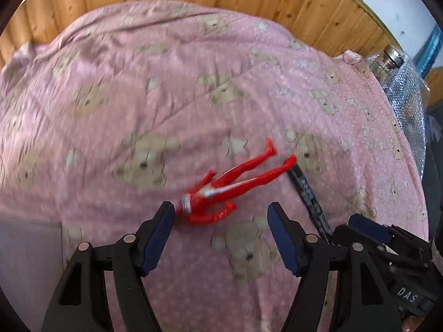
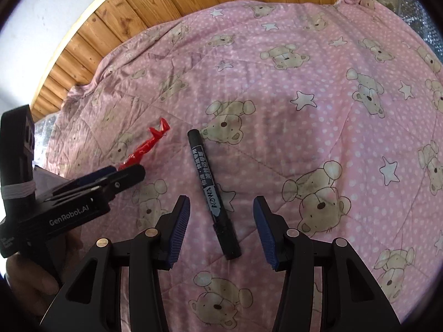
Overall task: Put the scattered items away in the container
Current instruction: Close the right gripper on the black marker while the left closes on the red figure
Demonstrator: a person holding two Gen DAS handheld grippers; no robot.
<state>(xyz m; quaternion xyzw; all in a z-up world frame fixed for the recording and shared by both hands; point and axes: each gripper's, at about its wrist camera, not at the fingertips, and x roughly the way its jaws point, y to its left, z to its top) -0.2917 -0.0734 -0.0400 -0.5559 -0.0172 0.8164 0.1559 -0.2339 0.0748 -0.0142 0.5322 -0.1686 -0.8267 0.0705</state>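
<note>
Right wrist view puts the black marker point(image 2: 214, 193) almost dead ahead of your right gripper point(image 2: 221, 228), lying flat on the pink bear-print quilt point(image 2: 304, 69). Its long axis runs from about 11 o'clock at the far end to 5 o'clock at the near end. The near end sits between your spread jaws, which are released and hold nothing. You probably need only a small twist so the pads close across the barrel.

Your left gripper point(image 1: 220, 235) is also released. The red toy figure point(image 1: 229, 188) lies just past its fingertips, head near the left pad point(image 1: 157, 238), legs trailing away toward 2 o'clock. So each hand has its own item close by; the marker belongs to the right. No container shows clearly in either view.
</note>
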